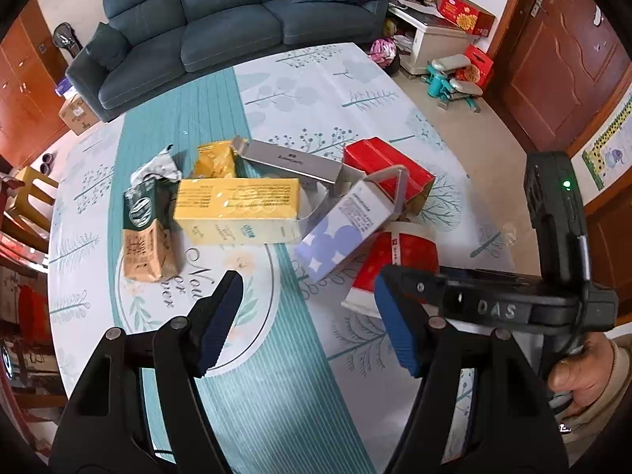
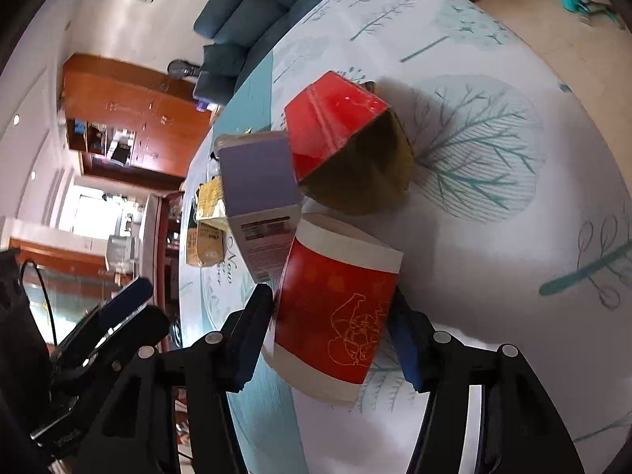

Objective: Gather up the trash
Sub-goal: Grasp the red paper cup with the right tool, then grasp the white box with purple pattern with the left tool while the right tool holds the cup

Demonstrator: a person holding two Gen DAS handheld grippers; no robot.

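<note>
Trash lies piled on the round table: a yellow box (image 1: 237,209), a green-and-brown bag (image 1: 146,229), a small yellow packet (image 1: 215,160), a silver box (image 1: 292,162), a lilac carton (image 1: 347,225) (image 2: 260,181), a red box (image 1: 387,166) (image 2: 347,134) and a red paper cup (image 1: 399,252) (image 2: 339,308) on its side. My left gripper (image 1: 308,328) hovers open over the cloth in front of the pile, holding nothing. My right gripper (image 2: 331,335) straddles the red cup, and its pads touch both sides of it.
A tree-patterned cloth (image 1: 335,91) covers the table. Crumpled foil (image 1: 156,166) lies behind the bag. A hand (image 1: 584,371) holds the right tool at the table's right edge. Beyond stand a blue sofa (image 1: 221,23), a wooden door (image 1: 561,59) and floor clutter.
</note>
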